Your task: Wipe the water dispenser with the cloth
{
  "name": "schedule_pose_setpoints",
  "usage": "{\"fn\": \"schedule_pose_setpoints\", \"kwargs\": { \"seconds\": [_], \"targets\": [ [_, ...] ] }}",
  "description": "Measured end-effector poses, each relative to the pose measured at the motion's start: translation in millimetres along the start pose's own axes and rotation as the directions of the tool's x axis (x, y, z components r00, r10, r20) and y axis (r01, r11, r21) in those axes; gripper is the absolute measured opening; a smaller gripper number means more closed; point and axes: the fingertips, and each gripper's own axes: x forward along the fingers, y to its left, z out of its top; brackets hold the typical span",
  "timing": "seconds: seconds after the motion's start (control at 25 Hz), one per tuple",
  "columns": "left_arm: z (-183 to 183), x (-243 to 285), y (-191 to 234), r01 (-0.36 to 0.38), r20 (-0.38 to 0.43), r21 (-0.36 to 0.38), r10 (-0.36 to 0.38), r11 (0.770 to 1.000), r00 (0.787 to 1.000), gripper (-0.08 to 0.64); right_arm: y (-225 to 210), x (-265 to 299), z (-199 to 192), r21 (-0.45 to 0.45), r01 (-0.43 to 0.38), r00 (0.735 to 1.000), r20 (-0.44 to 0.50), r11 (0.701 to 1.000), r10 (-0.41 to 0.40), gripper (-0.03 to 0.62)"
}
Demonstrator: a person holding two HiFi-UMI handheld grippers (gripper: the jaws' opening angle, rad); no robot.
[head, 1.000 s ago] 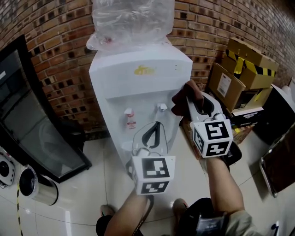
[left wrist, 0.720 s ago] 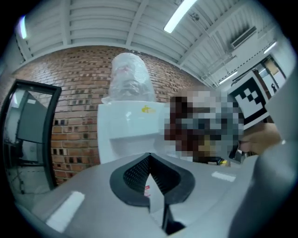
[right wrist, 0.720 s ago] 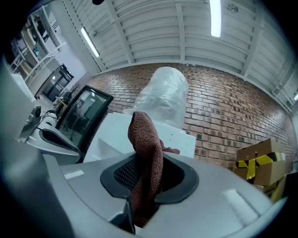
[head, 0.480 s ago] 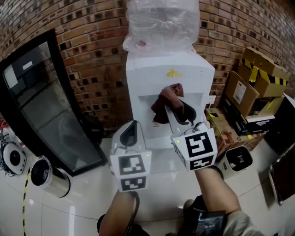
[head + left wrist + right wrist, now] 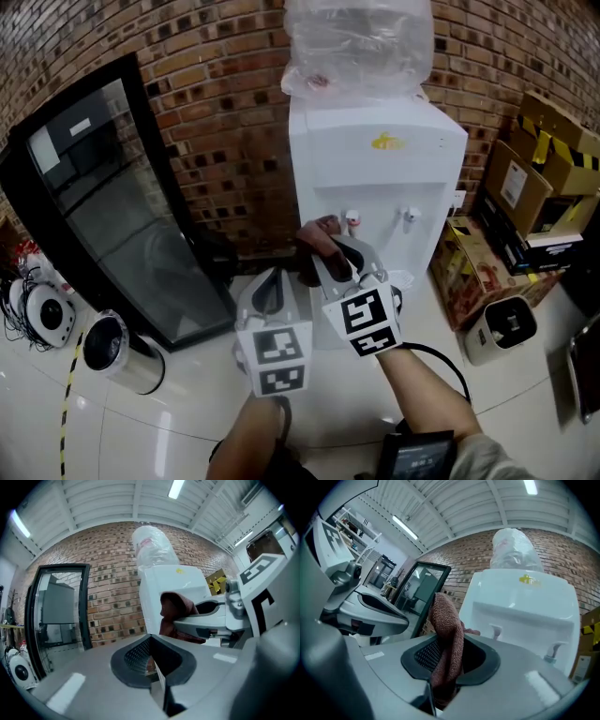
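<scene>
– Against the far brick wall (image 5: 225,112) stood the tall white water dispenser (image 5: 375,173). Where was the cloth just then?

– The brownish-red towelling cloth (image 5: 311,253) was in the right gripper (image 5: 328,246), whose jaws were clamped on a fold of it. A bunched tuft stood out past the tips, and the rest ran back between the jaws. It was held level in front of the dispenser's lower left front, below the two small taps (image 5: 410,216). I judged it near the front panel but not on it. Contact could not be made out.

– And the other one?

– The left gripper (image 5: 273,277) was just to the left of the right one and a little nearer. Its jaws were pressed together on nothing.

– So what could have gone wrong from there?

– First, the grip. Only a narrow fold was caught, so dragging it over the panel could have pulled the cloth free. Second, the tuft was small. If it was pressed hard, the jaw tips might have met the plastic and scraped rather than wiped. Third, the taps stuck out just above. An upward stroke could have snagged the cloth on one, or pushed a lever and let water run.

– Anything higher up?

– The clear plastic-wrapped bottle (image 5: 361,42) sat on top, and a shove at the dispenser's top might have rocked it. And with the two grippers so close together, a stroke to the left could have knocked one against the other.
</scene>
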Motion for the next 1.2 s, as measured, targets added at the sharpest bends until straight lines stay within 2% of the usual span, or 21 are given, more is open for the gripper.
{"fn": "schedule_pose_setpoints", "kwargs": {
  "seconds": [0.2, 0.4, 0.6, 0.84, 1.2],
  "targets": [
    [-19, 5, -15, 0.018, -0.022, 0.013, -0.018, 1.000, 1.000, 0.000, 6, 12, -32, 0.014, -0.021, 0.999, -0.046, 1.000, 0.022, 0.109],
    [-26, 14, -29, 0.019, -0.028, 0.018, -0.018, 1.000, 0.999, 0.000, -1, 22, -65, 0.014, -0.009, 0.995, -0.096, 1.000, 0.010, 0.109],
    [-35, 25, -49, 0.038, -0.038, -0.005, -0.038, 0.999, 0.999, 0.000, -33, 15, -99, 0.032, 0.074, 0.984, -0.164, 0.997, -0.068, 0.109],
    [-44, 41, -97, 0.119, -0.052, 0.008, -0.119, 0.993, 0.992, 0.000, -81, -6, -129, 0.035, 0.174, 0.957, -0.241, 0.984, -0.161, 0.109],
    [-43, 61, -173, 0.236, -0.032, -0.019, -0.237, 0.971, 0.971, 0.000, -150, -51, -150, 0.064, 0.345, 0.902, -0.299, 0.936, -0.312, 0.109]
  ]
}}
